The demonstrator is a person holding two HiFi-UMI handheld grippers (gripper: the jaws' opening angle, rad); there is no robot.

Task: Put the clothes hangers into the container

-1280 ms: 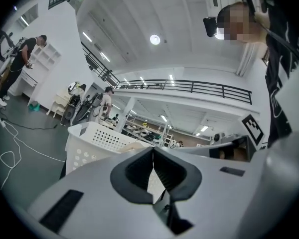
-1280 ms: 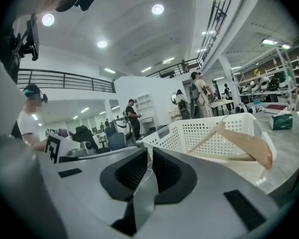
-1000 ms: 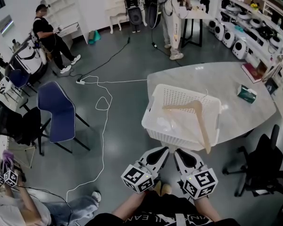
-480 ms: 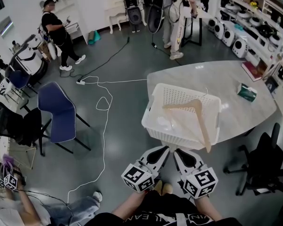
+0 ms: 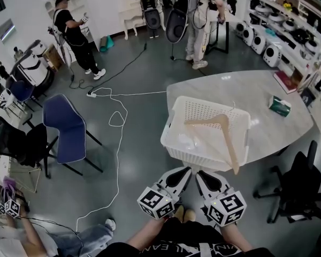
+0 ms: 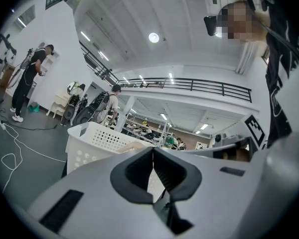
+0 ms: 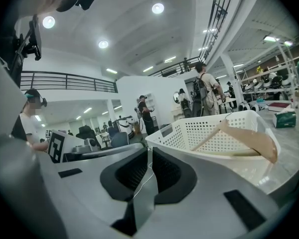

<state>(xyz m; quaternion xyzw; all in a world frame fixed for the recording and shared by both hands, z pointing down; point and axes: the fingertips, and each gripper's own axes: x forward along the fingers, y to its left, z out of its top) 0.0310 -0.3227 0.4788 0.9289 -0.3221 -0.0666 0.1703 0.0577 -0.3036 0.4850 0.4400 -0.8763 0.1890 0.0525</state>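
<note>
Hanger count: one, a wooden hanger, lying across the top of a white basket on the grey table. One arm spans the opening and the other runs out over the near rim, its tip past the edge, so it is propped on the basket rather than down inside it. A thin wire hook shows at the far side. Likely handling: stiff, light, smooth finish that could slide in a pinch. The flat arm jutting over the rim looks the easiest place to take hold, or the thick neck under the hook for balance. Baskets: one. Something pale and see-through sits in its bottom; cannot tell what. Also on the table: one green box and one book, both well apart from the basket. Left gripper and right gripper are side by side, short of the basket; each has its jaws pressed together with nothing between them.
</note>
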